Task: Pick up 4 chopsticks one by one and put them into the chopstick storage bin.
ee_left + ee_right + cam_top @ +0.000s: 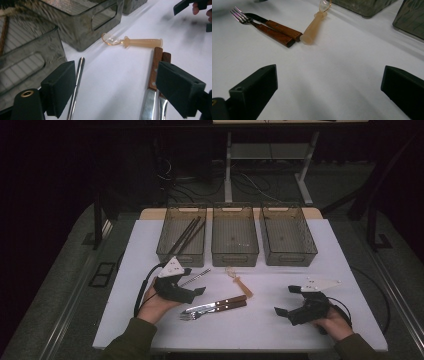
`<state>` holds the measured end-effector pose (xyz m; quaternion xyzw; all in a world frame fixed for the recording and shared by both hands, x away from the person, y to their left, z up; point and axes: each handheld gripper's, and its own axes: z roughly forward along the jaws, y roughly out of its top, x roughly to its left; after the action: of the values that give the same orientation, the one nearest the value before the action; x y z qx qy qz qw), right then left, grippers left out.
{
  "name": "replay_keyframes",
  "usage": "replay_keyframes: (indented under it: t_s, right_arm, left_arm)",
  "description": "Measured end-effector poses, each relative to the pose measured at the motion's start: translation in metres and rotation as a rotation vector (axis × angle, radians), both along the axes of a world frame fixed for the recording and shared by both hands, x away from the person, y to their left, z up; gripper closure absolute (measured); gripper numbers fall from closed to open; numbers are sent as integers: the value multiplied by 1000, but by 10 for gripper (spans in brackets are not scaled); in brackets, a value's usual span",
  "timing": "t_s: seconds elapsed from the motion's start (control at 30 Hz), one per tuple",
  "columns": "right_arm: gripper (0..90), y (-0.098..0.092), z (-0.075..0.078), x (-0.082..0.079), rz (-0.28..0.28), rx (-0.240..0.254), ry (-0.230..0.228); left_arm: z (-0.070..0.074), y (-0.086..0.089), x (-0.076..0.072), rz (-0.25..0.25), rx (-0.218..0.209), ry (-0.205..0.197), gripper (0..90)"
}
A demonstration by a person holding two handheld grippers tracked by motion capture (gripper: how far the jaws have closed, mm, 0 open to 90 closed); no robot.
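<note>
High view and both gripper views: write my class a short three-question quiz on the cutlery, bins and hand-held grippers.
1. True or false: the left bin holds dark chopsticks.
2. Which lies nearest the middle bin? A fork B knife C plastic spoon
3. Fill in: the left hand-held gripper and right hand-held gripper both have their jaws ____.

Key: 1 true; 2 C; 3 open
</note>
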<state>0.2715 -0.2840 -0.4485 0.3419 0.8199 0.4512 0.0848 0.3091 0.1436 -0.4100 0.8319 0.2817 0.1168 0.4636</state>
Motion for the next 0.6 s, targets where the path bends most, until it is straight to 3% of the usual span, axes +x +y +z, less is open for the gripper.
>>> replay_keyframes:
  t_s: [0.23,0.6]
  right_arm:
    - [7,0,0,-1,-3,-5,-1]
    - [7,1,-1,-2,2,-13,1]
  left_arm:
    - [-4,12,-7,12,15,3,139]
    - [-7,36,-7,82,25,12,139]
